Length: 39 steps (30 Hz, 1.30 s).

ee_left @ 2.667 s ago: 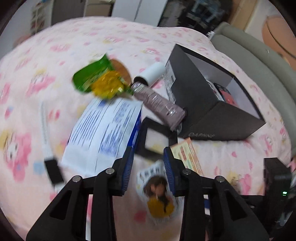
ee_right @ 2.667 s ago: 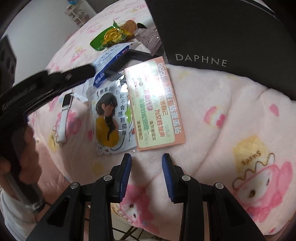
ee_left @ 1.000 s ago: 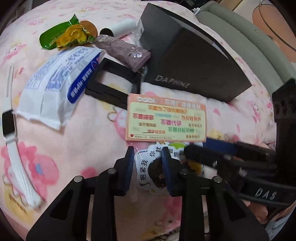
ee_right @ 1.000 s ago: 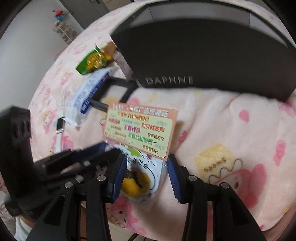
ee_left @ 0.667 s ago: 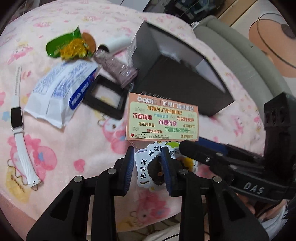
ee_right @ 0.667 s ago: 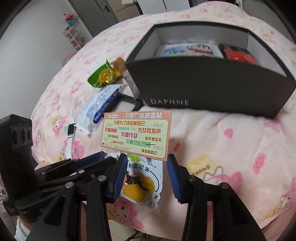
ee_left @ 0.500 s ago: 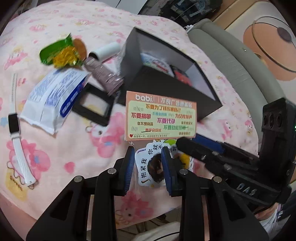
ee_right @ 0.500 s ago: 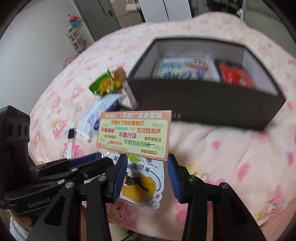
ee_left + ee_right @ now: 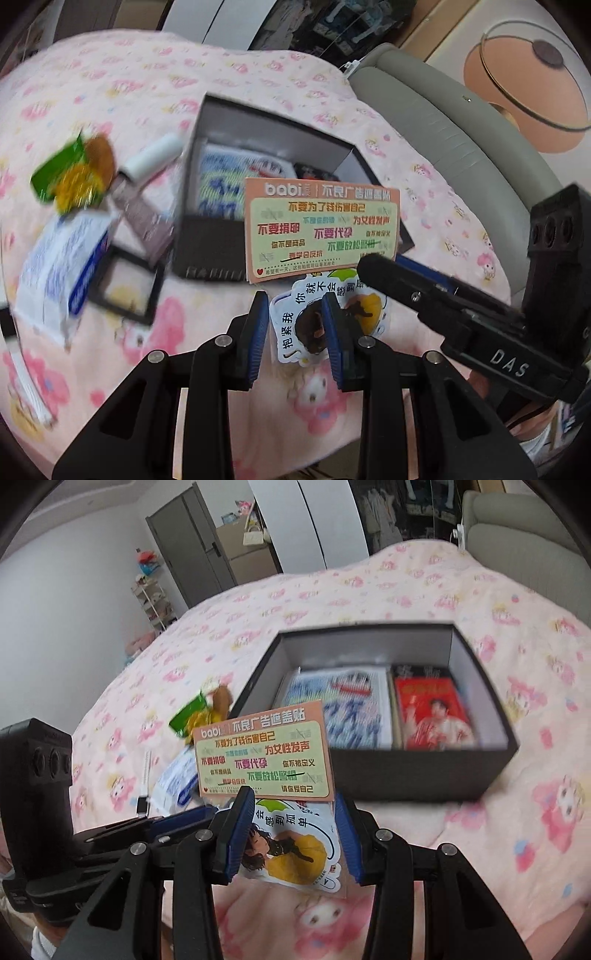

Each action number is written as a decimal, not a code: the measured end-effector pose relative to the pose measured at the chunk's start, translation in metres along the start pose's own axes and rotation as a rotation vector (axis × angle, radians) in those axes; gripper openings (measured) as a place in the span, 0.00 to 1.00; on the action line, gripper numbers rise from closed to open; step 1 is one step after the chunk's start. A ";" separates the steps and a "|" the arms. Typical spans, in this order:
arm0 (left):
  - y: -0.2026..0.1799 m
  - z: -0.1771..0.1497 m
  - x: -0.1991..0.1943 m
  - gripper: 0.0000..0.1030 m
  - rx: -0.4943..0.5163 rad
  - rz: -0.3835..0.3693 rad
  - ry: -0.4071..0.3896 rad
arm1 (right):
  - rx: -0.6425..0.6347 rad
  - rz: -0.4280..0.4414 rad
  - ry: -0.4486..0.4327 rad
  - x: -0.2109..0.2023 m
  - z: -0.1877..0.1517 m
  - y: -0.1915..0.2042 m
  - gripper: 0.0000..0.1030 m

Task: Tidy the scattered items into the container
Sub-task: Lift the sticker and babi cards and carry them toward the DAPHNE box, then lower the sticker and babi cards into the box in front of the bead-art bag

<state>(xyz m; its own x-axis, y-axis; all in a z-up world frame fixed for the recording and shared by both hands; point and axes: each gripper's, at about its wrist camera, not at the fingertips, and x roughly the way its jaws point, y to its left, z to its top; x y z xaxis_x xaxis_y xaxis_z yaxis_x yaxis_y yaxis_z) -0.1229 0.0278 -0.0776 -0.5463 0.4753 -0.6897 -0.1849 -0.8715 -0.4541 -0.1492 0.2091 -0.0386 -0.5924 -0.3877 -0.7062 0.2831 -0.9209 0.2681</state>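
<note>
Your left gripper (image 9: 294, 334) and right gripper (image 9: 291, 834) both have their jaws clamped on the same clear sticker packet (image 9: 291, 849), lifted off the bed (image 9: 406, 587) with its orange card (image 9: 264, 753) standing up in front. The right wrist view looks straight into the open black box (image 9: 391, 775) beyond the card, where a blue-printed pack (image 9: 343, 705) and a red pack (image 9: 432, 716) lie side by side. The left wrist view has the card covering the box's near wall, but it alone shows the black frame (image 9: 127, 284), the mauve tube (image 9: 142, 221) and the white roll (image 9: 153, 160) left of the box. The green snack bag (image 9: 70, 177) and white pouch (image 9: 62, 266) are blurred; the watch strap (image 9: 146, 771) is partly cut off. Open blanket lies right of the box.
</note>
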 end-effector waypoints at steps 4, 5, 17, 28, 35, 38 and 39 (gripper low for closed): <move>-0.022 0.037 0.011 0.27 0.069 0.024 -0.030 | -0.047 -0.036 -0.078 0.000 0.033 -0.006 0.39; -0.026 0.046 0.016 0.27 0.080 0.032 -0.031 | -0.051 -0.042 -0.097 0.000 0.042 -0.010 0.39; -0.021 0.093 0.120 0.27 0.102 0.155 0.128 | 0.013 0.024 -0.018 0.081 0.081 -0.082 0.39; -0.014 0.081 0.162 0.27 0.095 0.284 0.308 | 0.144 0.113 0.167 0.132 0.059 -0.116 0.39; 0.000 0.078 0.159 0.30 0.022 0.314 0.325 | 0.086 0.118 0.225 0.137 0.052 -0.112 0.41; 0.008 0.081 0.152 0.33 -0.026 0.324 0.304 | 0.003 0.062 0.218 0.133 0.052 -0.105 0.41; 0.011 0.082 0.150 0.36 -0.040 0.322 0.298 | -0.008 0.028 0.204 0.130 0.052 -0.106 0.41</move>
<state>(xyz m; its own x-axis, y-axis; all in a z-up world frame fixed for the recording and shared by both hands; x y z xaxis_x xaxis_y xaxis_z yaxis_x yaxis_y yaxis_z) -0.2740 0.0791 -0.1393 -0.3103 0.1989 -0.9296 -0.0091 -0.9785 -0.2063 -0.2957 0.2543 -0.1248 -0.4198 -0.3963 -0.8165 0.3040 -0.9091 0.2849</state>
